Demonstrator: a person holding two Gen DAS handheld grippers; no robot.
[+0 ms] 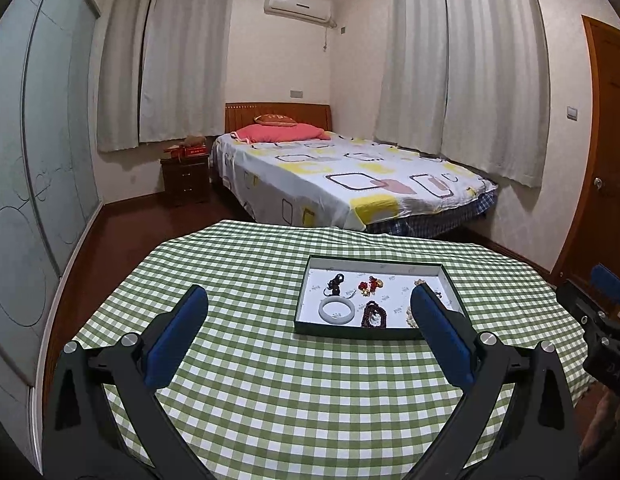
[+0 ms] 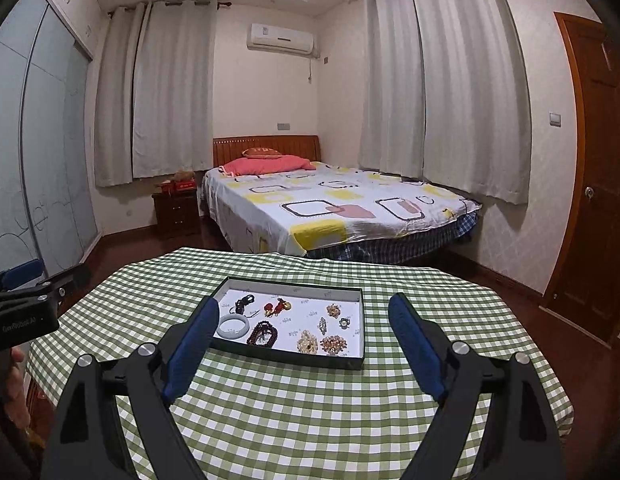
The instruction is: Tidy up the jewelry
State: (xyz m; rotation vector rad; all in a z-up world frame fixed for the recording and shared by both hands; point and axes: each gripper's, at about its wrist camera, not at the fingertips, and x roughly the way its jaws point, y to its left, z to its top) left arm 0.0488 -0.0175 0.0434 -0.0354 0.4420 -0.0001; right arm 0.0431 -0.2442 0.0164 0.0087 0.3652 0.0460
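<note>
Hovering wide-open, both tongs (image 2: 303, 344) clear the tray's rim (image 2: 285, 356).

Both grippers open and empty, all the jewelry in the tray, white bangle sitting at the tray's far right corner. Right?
Not quite: the white bangle lies at the tray's near left corner, beside the dark red bead bracelet, as the right wrist view shows. The rest holds: the left gripper and right gripper are open and empty, and the jewelry is in the tray.
</note>
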